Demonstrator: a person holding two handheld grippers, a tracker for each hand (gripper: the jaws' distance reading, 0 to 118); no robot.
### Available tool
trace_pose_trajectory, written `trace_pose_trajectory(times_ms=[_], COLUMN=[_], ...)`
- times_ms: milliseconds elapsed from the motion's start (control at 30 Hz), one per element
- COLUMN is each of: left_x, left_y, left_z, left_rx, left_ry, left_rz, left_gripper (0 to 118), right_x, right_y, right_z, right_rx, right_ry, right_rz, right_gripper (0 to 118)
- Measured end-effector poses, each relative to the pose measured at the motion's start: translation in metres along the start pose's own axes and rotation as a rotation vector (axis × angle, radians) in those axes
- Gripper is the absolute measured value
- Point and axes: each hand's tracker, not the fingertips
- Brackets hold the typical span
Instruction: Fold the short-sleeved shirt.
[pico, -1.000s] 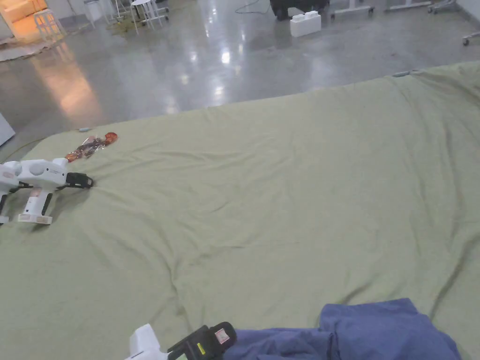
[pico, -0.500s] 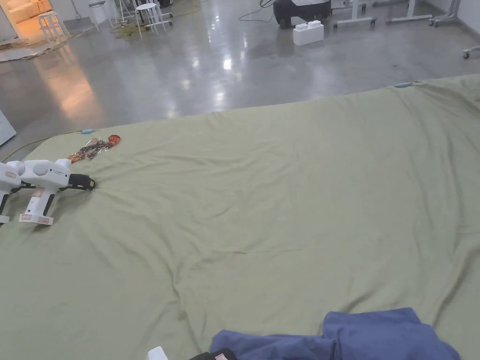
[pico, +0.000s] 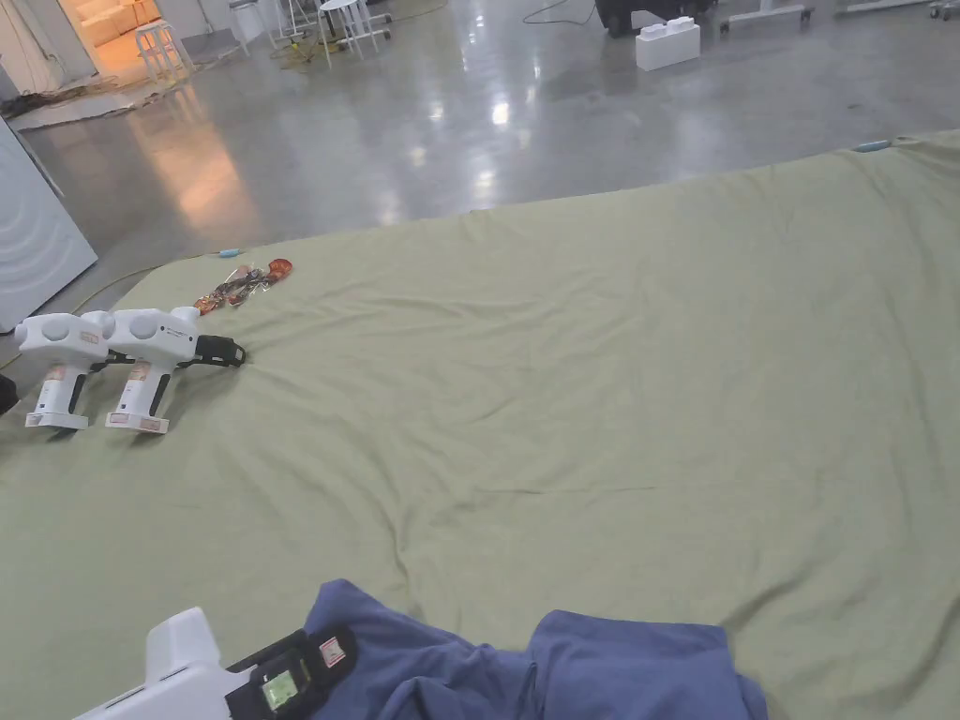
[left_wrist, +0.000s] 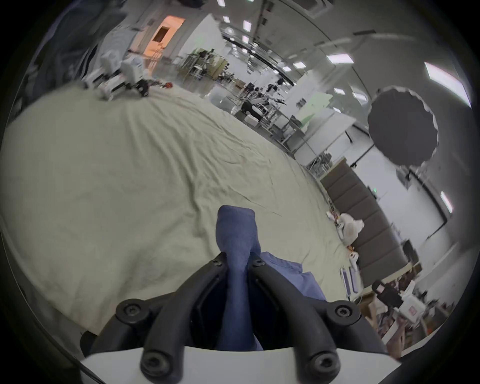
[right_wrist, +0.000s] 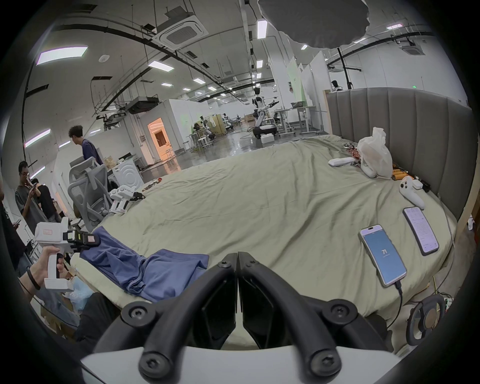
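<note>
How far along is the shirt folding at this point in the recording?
Barely begun. Done: the blue shirt is on the green sheet at the bed's near edge, bunched, with no neat fold visible. In hand: the left gripper is clamped on a bunch of shirt fabric; the right gripper is shut on nothing, apart from the shirt. Left: spreading it flat and every fold.

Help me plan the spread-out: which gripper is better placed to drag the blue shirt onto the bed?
Left. The left gripper is shut on the blue shirt, which lies bunched at the near edge of the green sheet. The right gripper is shut on nothing, beside the shirt.
</note>
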Motion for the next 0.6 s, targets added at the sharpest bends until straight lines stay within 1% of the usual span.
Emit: trace_pose_trajectory(times_ms=[33,67,133,167,200,300,367,533,567,600], left_x=[0.015,0.028,0.053,0.064,0.079,0.113,0.127,0.143,0.144,0.144], left_y=[-0.003,-0.006,-0.019,-0.026,-0.036,-0.066,-0.079,-0.092,-0.092,-0.09], left_z=[-0.007,-0.016,-0.044,-0.058,-0.076,-0.119,-0.138,-0.158,-0.158,-0.159], left_rx=[-0.006,-0.025,-0.054,-0.087,-0.133,-0.23,-0.265,-0.275,-0.266,-0.265], left_ry=[-0.017,-0.063,-0.096,-0.126,-0.147,-0.137,-0.137,-0.142,-0.138,-0.146], left_rz=[-0.023,-0.019,0.064,0.058,0.022,-0.07,-0.101,-0.101,-0.101,-0.096], left_gripper=[9,9,9,9,9,9,9,10,11,19], right_x=[-0.001,-0.002,-0.003,-0.003,-0.002,0.003,0.006,0.015,0.016,0.016], right_y=[0.0,0.0,0.0,0.0,0.0,-0.002,-0.005,-0.012,-0.013,-0.014], right_z=[0.001,0.001,0.004,0.006,0.008,0.016,0.02,0.023,0.022,0.021], right_rx=[0.001,0.002,0.006,0.008,0.011,0.017,0.021,0.023,0.019,0.015], right_ry=[0.002,0.006,0.011,0.013,0.01,-0.011,-0.029,-0.073,-0.071,-0.071], right_rz=[-0.002,-0.004,-0.004,-0.005,-0.007,-0.024,-0.037,-0.066,-0.071,-0.076], right_gripper=[0,0,0,0,0,0,0,0,0,0])
